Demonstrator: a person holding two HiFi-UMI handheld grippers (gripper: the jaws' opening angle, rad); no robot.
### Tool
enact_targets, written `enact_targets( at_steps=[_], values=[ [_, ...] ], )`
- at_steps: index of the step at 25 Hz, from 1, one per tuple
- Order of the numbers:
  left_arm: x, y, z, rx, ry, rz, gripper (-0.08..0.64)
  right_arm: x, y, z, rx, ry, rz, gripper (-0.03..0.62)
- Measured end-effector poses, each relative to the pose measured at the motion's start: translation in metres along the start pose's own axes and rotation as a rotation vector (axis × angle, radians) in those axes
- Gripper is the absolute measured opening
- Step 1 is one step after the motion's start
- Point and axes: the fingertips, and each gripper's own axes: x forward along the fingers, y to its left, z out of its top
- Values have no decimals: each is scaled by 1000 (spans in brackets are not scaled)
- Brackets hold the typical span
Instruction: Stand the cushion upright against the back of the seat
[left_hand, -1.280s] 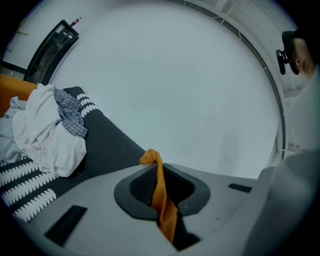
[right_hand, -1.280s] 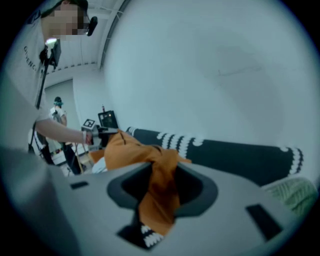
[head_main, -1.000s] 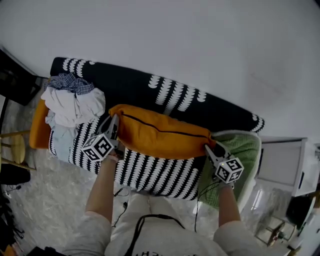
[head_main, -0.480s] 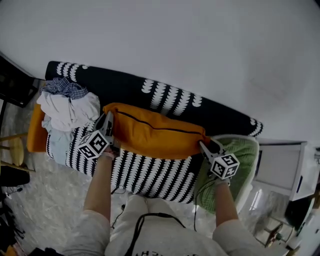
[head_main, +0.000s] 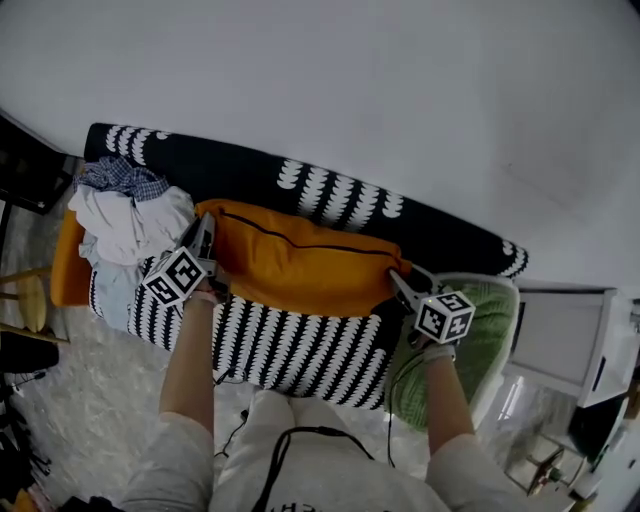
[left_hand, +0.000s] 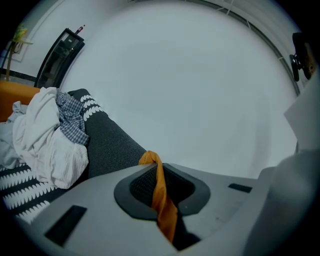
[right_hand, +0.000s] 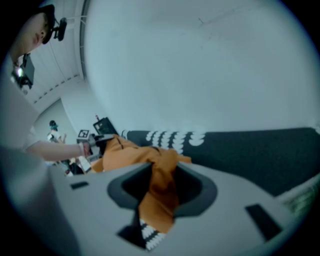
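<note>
- My left gripper (head_main: 203, 236) is clamped on the orange cushion's (head_main: 300, 262) left corner.
- My right gripper (head_main: 400, 284) pinches its right corner.
- The cushion lies along the sofa back (head_main: 345, 196).

Left arm (head_main: 190, 360), right arm (head_main: 447, 400) reach forward, spread wide. Left gripper (head_main: 205, 226) pinches cushion (head_main: 300, 262) corner, jaws nearly together; right gripper (head_main: 399, 282) clamps opposite corner (thicker fold, wider gap).

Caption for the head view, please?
Left gripper and right gripper pinch opposite ends of an orange cushion on a sofa.
</note>
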Motion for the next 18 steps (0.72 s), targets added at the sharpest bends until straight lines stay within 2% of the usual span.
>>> enact_targets(
  at_steps=[9, 18],
  values=[
    [21, 4, -6, 10, 11, 25, 51, 16, -17, -2, 72, 31, -26, 144],
    [36, 5, -4, 15, 15, 33, 51, 22, -25, 9, 75, -7, -57, 144]
  ],
)
